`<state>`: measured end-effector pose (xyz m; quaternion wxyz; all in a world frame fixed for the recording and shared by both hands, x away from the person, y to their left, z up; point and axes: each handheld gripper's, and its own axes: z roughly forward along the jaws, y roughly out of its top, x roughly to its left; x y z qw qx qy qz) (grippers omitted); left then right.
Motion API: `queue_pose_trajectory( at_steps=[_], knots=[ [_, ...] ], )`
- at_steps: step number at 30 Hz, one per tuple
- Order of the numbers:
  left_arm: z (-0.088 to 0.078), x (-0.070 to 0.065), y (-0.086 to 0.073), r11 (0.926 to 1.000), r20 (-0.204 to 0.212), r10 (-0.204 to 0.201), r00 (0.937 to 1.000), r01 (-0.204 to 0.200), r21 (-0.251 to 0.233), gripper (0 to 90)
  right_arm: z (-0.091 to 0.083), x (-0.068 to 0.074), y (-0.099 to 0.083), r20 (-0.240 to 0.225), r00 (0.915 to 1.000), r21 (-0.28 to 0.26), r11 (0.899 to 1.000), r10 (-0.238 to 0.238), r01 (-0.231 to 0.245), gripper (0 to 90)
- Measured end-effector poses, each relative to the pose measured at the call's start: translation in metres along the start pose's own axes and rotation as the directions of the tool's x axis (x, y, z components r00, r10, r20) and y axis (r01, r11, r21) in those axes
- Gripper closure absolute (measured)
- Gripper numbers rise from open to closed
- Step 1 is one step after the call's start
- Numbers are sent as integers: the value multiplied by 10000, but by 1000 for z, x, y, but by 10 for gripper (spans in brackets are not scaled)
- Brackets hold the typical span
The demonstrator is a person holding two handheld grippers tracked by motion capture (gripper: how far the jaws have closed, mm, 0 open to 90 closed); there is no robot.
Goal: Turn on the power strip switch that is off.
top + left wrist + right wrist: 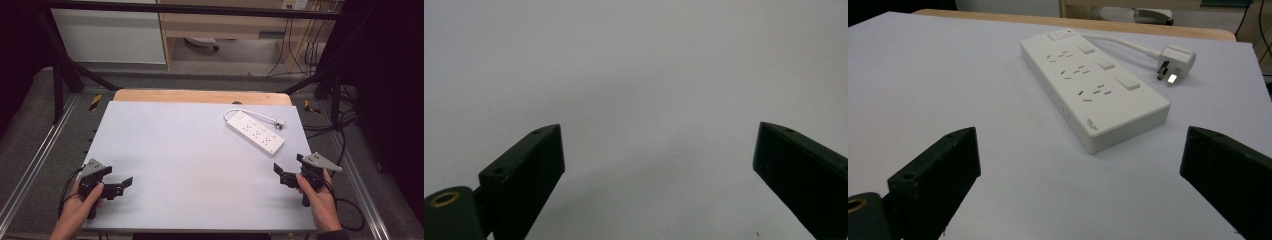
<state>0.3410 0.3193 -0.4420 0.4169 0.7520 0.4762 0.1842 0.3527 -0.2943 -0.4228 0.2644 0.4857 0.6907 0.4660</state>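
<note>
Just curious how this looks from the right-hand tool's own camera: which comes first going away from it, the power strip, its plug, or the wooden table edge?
1. power strip, straight ahead, nearest.
2. plug, behind it, to the right.
3. wooden table edge, farthest.

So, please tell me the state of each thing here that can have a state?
Power strip: lying flat on the table, sockets up, nothing plugged in.
Plug: unplugged, resting on the table beside the strip.
Left tool: open, holding nothing, over bare table.
Right tool: open, holding nothing, facing the power strip, apart from it.
</note>
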Motion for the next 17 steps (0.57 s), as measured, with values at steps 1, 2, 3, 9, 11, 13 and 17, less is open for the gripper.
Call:
queue_pose_trajectory(
  at_steps=[1, 2, 3, 9, 11, 13, 17],
  knots=[
    [0, 0, 0, 10000, 6, -37, 10000, 37, -40, 64, 0, 0, -2, 3, 10000, 48, 10000, -2, 2, 32],
    [0, 0, 0, 10000, 10, -33, 10000, 33, -42, 64, 0, 0, -4, 33, 10000, 72, 10000, -55, 55, 32],
    [0, -1, 0, 10000, -1, -6, 10000, 6, -27, 64, 1, 0, -6, 19, 10000, 137, 9999, -64, 64, 32],
    [0, -1, 0, 10000, 20, 25, 10000, -25, -11, 64, 6, 0, -15, -59, 10000, 483, 9988, 10, -7, 31],
    [0, -1, 0, 10000, 25, 29, 10000, -29, 0, 64, 9, 2, -18, -132, 9999, 720, 9974, -22, 32, 31],
    [0, -1, 0, 10000, 24, 40, 10000, -40, 10, 64, 14, 3, -20, -133, 9997, 981, 9950, -180, 192, 31],
    [0, -1, 0, 10000, 38, 63, 10000, -63, 25, 64, 23, 3, -22, 95, 9996, 1343, 9906, -262, 247, 34]
  ],
)
